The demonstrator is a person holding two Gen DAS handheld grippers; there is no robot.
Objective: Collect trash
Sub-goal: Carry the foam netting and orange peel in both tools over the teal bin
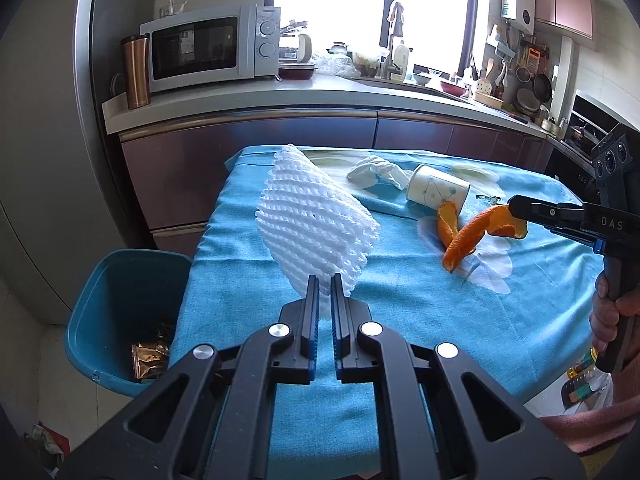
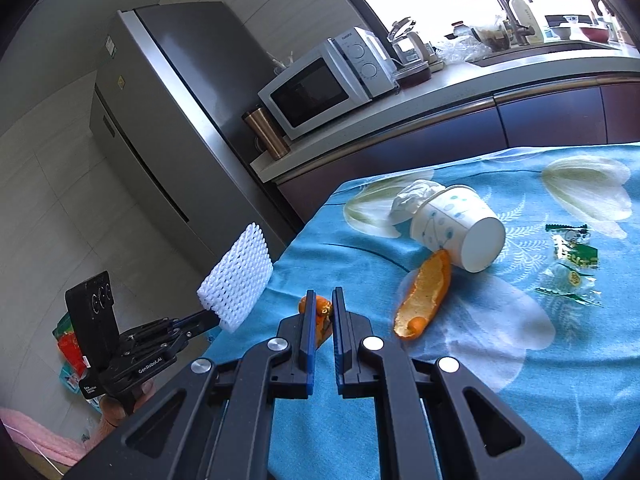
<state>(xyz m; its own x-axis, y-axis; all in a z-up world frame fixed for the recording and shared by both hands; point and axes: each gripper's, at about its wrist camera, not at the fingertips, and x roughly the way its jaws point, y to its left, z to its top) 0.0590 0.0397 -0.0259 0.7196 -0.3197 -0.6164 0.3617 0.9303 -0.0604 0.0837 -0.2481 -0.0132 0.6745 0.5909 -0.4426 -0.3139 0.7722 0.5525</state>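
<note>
Beside the blue-clothed counter (image 1: 280, 360), teal plastic bin (image 1: 120, 300) holding a crumpled gold wrapper (image 1: 150, 360). Left hand-held gripper (image 1: 325, 280) clamping white foam fruit net (image 1: 312, 220); right hand-held gripper (image 2: 322, 294) pinching orange peel (image 2: 320, 308). Patterned paper cup (image 2: 460, 232) tipped over on counter.

cup (image 2: 460, 232) on table (image 2: 520, 400), bin (image 1: 116, 308) perhaps beside

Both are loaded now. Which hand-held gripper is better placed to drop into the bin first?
Left. The left hand-held gripper, holding the foam net, is by the table edge beside the blue bin; the right hand-held gripper holds orange peel farther away.
</note>
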